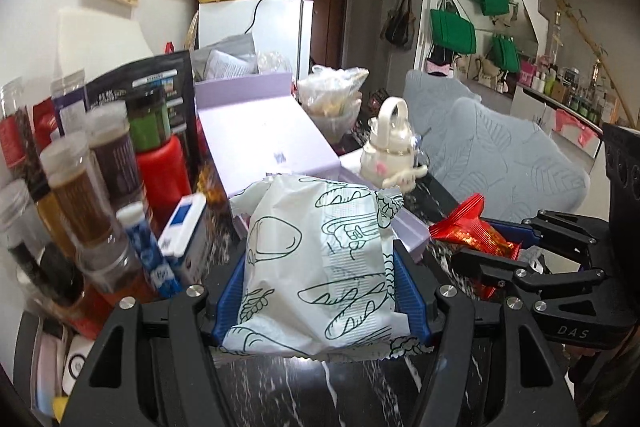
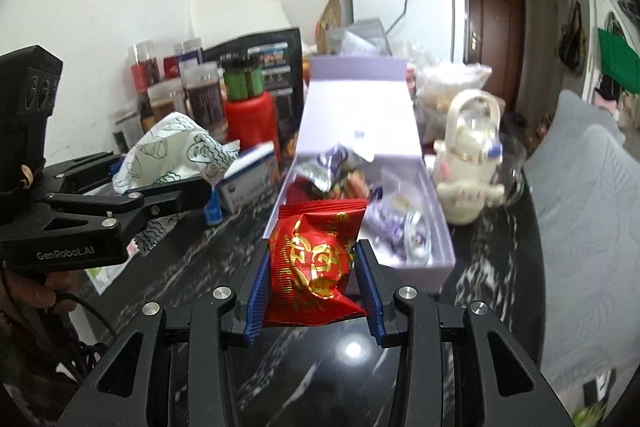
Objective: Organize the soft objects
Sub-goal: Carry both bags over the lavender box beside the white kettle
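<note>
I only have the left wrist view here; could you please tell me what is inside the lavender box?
Observer: The right wrist view shows the lavender box open, with several small wrapped packets lying inside.
Operator: Thank you. Is the red packet properly gripped?
Observer: Yes, the right gripper has both blue pads pressed on the red packet, gold lettering facing the camera.
Operator: And where is that packet relative to the box?
Observer: It is held just in front of the box's near end.

We see a white bread-print packet [image 1: 320,267] upright and clamped above the dark marble table, a crinkled red gold-lettered packet [image 2: 314,267] likewise, and the open lilac box [image 2: 436,259] holding more wrapped snacks.
</note>
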Demonstrator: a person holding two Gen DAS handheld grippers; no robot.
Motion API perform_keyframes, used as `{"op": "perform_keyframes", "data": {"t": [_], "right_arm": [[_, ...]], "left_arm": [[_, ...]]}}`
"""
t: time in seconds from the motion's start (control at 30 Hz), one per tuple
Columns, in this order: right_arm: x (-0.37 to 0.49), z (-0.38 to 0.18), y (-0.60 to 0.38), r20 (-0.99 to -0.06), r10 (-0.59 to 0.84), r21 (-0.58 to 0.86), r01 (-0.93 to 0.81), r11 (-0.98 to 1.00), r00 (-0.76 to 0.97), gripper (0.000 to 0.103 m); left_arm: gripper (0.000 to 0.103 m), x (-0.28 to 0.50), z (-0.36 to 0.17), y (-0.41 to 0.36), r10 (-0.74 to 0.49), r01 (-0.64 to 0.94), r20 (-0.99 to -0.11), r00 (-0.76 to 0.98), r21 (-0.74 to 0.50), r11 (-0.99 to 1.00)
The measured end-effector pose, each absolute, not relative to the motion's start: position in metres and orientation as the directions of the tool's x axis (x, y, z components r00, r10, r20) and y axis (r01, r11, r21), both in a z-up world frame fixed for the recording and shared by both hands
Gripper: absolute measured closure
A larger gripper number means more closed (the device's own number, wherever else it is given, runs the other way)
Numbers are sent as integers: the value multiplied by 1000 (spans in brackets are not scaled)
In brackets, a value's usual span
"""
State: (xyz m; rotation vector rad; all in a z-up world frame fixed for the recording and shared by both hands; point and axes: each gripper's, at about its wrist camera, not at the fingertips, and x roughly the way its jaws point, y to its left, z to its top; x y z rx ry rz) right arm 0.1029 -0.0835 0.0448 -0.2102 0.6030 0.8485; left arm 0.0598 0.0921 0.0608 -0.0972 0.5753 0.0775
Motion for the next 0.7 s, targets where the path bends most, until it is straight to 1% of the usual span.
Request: {"op": "perform_keyframes", "data": {"t": [0.3, 0.5, 0.6, 0.7], "right_arm": [[134, 74, -72, -518, 662, 11, -769, 639, 542, 63], [155, 85, -70, -487, 666, -3, -763, 646, 565, 63], [169, 87, -70, -473, 670, 11, -757, 653, 572, 63], [184, 86, -69, -465, 673, 24, -751, 659, 576, 63]], "left_arm": [[38, 101, 81, 101, 62, -96, -505, 861, -41, 995], [38, 135, 86, 105, 1, -45, -513, 858, -74, 996], [38, 150, 86, 105, -4, -36, -515, 857, -67, 997], [38, 163, 82, 107, -29, -21, -524, 851, -89, 996]]}}
